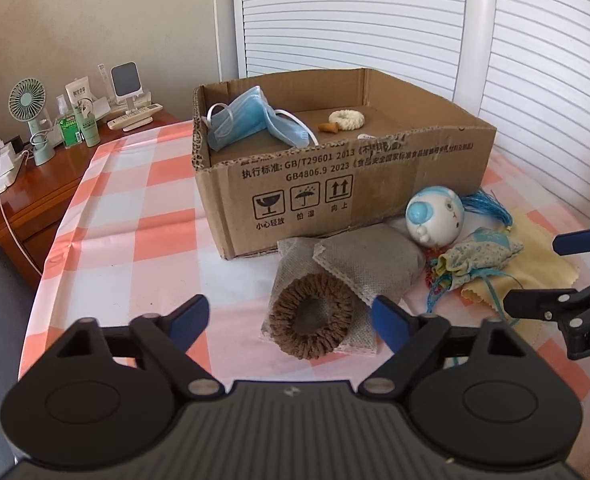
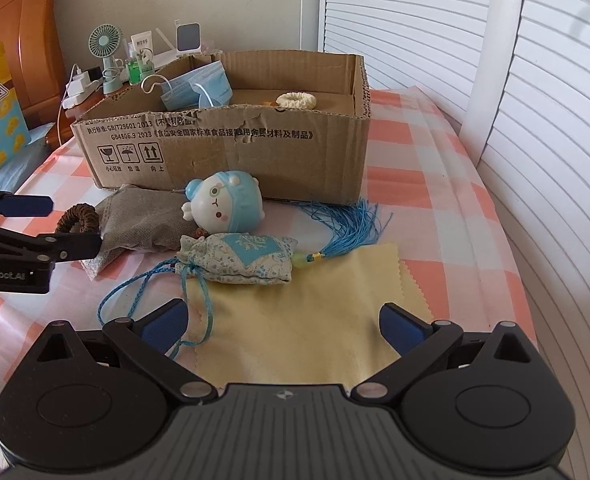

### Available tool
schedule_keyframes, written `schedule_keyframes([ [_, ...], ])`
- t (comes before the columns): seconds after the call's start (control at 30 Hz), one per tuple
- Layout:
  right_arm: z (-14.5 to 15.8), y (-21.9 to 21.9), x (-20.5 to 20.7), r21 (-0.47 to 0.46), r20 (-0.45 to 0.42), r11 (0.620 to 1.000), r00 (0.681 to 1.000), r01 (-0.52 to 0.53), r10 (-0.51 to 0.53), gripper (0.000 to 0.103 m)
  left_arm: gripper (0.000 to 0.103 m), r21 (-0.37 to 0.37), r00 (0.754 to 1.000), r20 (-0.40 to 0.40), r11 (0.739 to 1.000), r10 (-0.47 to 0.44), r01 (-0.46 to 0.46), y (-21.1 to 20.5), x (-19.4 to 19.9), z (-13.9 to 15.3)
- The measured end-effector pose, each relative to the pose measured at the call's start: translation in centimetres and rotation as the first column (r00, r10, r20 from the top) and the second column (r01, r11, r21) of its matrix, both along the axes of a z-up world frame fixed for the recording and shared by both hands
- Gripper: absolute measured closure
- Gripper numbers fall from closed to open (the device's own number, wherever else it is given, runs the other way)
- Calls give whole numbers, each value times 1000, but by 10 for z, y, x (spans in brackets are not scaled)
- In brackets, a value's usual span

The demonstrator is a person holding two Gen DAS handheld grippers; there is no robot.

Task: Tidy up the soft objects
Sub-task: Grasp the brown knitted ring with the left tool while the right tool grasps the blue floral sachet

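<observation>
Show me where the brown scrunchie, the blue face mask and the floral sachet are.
brown scrunchie (image 1: 312, 316), left wrist view, on its ribbed ring.
blue face mask (image 1: 243, 117), left wrist view, on the pleated panel.
floral sachet (image 2: 241, 257), right wrist view, on the pouch's middle.

— In the open brown cardboard box (image 1: 335, 184)?
— Crumpled pale-blue face mask (image 1: 247, 118) against the left wall; cream fuzzy scrunchie (image 1: 347, 120) lying flat further right.
— Outside, on the bed?
— Brown knitted scrunchie (image 1: 311, 332) flat atop grey non-woven sachets (image 1: 369, 268), near the box front. White-and-blue round toy figure (image 2: 223, 205) on its side beside them. Blue floral fabric pouch with tassel (image 2: 239, 258) touching the yellow pinked-edge cloth (image 2: 315, 320), spread flat.
</observation>
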State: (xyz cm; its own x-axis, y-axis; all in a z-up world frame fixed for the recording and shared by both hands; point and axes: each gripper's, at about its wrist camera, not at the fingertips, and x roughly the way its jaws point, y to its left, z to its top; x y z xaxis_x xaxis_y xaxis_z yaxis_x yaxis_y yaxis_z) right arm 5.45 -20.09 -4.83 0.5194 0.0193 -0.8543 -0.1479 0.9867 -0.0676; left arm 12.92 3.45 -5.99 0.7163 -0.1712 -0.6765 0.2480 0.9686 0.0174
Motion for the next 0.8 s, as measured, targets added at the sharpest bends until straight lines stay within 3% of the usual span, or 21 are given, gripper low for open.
schedule_keyframes([
  [0.1,3,1,1,13,13,1000,1000,-9,9,0,46,1,1000,-5,1000,-1,1,-2,2,-4],
  [0.2,6,4,3,24,24,1000,1000,-20,19,0,55,-10,1000,-10,1000,-1,1,-4,2,-7],
  [0.43,5,16,7,28,31,997,997,-66,65,0,58,-59,1000,-5,998,10,-10,-3,-2,-10],
  [0.6,3,28,17,-3,43,986,985,-167,167,0,58,-72,1000,-12,997,8,-9,-2,-2,-9],
  [0.8,-15,34,39,4,-9,970,970,-244,244,0,58,-82,1000,-19,997,9,-11,0,-1,-10],
])
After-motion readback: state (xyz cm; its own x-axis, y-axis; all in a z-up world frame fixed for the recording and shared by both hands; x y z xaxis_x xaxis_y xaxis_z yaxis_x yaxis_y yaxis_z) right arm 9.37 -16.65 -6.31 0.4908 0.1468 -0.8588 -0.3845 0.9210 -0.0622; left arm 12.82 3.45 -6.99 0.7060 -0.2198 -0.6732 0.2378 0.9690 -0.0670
